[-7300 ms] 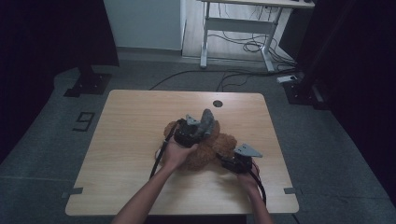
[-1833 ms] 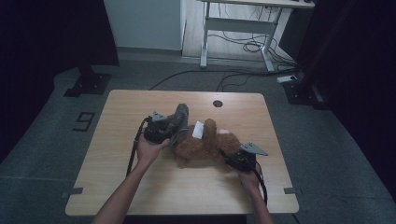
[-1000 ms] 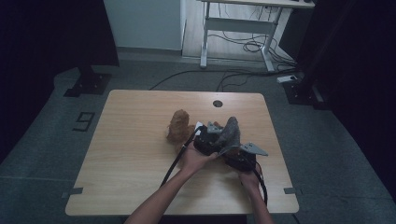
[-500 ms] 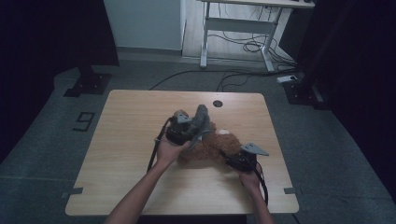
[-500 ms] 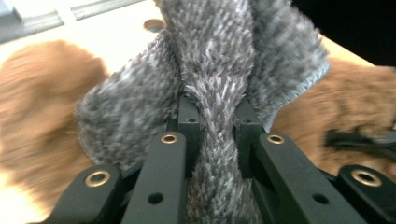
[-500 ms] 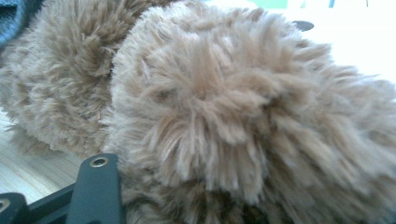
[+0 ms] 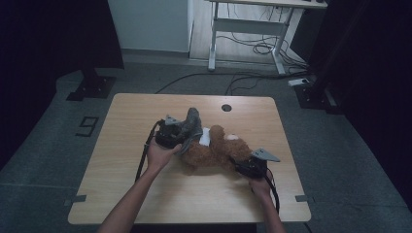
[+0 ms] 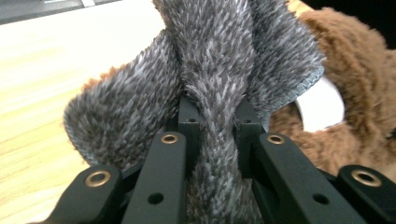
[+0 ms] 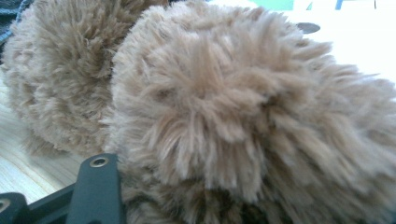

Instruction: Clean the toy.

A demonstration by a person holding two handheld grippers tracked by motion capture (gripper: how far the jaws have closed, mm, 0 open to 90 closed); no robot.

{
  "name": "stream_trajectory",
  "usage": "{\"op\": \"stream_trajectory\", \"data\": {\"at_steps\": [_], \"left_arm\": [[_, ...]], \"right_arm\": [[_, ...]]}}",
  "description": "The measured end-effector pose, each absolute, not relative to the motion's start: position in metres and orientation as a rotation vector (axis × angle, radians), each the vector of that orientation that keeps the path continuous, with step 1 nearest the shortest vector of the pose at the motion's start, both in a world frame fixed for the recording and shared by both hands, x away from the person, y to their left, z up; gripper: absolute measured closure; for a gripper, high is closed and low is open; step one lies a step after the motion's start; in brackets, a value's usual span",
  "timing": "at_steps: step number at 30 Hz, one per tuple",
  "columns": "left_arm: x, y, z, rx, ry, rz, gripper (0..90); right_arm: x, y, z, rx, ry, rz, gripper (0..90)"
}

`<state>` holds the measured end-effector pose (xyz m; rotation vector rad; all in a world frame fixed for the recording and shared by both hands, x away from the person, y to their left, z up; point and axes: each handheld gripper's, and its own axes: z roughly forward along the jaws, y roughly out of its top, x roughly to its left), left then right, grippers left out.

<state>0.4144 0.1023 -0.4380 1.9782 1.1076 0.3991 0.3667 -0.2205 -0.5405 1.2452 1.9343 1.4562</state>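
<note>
Two handheld grippers work on a soft toy lying on a pale wooden table (image 7: 121, 194) with rounded corners. Nearest the person's edge, toward the right corner, the right gripper (image 7: 243, 167) sits low on the tabletop, a grey three-cornered plate on top and a dark cable trailing back past the hand. In the right gripper view one matt black jaw rises at the lower left, buried in long shaggy tan fur; the jaws stand partly closed with the plush bulging between them, though the fur hides whether the pads actually press on it.

Across the middle of the table lies the brown plush toy (image 7: 216, 151) — rounded, thick-piled, stretched roughly from left to right, with a small white patch (image 7: 206, 137) on its upper side.

At the toy's left end, the left gripper (image 7: 187, 131) pinches a fold of grey fuzzy fabric (image 8: 210, 79). In the left gripper view the two black jaws are drawn close together with the fabric bunched tightly between them; its short speckled pile fans out above, and a stitched hem runs along one edge. The brown fur lies just behind it.

Toward the far edge, a small dark round hole (image 7: 226, 107) is set into the wood.
</note>
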Motion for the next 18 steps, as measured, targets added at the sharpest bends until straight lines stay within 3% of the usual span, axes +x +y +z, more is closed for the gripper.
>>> {"op": "stream_trajectory", "data": {"at_steps": [9, 18], "left_arm": [[0.404, 0.060, -0.433, 2.039, 1.006, 0.396, 78.1], [0.399, 0.033, -0.435, 2.025, 0.952, 0.267, 77.8]], "right_arm": [[0.367, -0.221, -0.540, 1.243, 1.939, 1.446, 37.4], [0.367, -0.221, -0.540, 1.244, 1.939, 1.442, 37.4]]}}
